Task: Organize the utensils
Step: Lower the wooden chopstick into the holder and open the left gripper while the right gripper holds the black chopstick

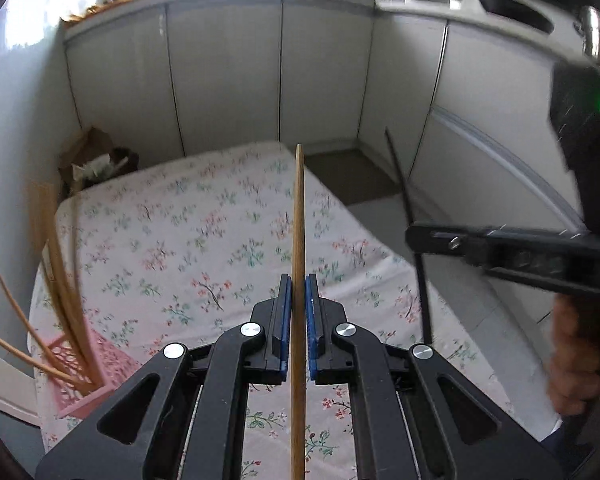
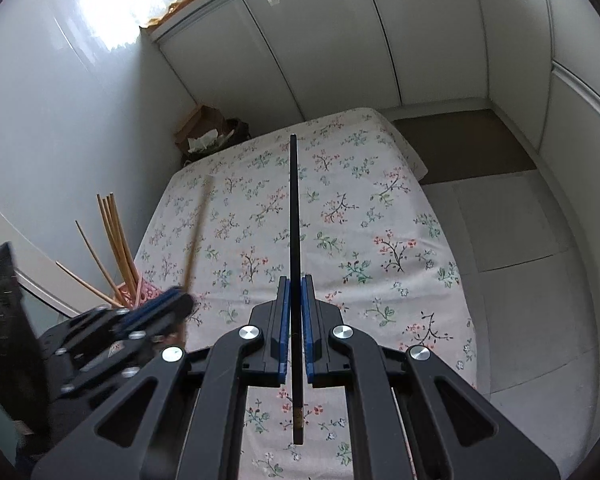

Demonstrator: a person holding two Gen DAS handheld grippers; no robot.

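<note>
Left gripper [image 1: 298, 280]: we see its jaws clamped on a wooden chopstick [image 1: 299, 216], blue pads pressing it from both sides.
Wooden chopstick: it runs straight up the middle of the left wrist view, its far tip above the cloth and its near end passing back between the gripper's arms.
Right gripper [image 2: 296, 280]: its jaws are clamped on a black chopstick [image 2: 295, 200], pads tight against it.
Black chopstick: it points forward over the cloth; its near end, with a small brownish band, hangs below the pads, clear of the cloth.
Surface [image 2: 380, 220]: we see it covered by a white cloth with a flower print, set in a corner of white cabinets [image 1: 228, 72].
Basket [image 1: 100, 364]: pink, with lattice walls, at the left edge of the surface; in the right wrist view we see only a part of it behind the other gripper.
Sticks in basket [image 2: 116, 236]: several wooden chopsticks stand in it, leaning outward and fanning apart.
Grippers to each other: in the left wrist view the right one comes in from the right, with the black chopstick slanting through it; a hand [image 1: 576, 360] shows beneath it, blurred.
Paper bag [image 2: 204, 128]: brown, on the floor in the corner beyond the surface.
</note>
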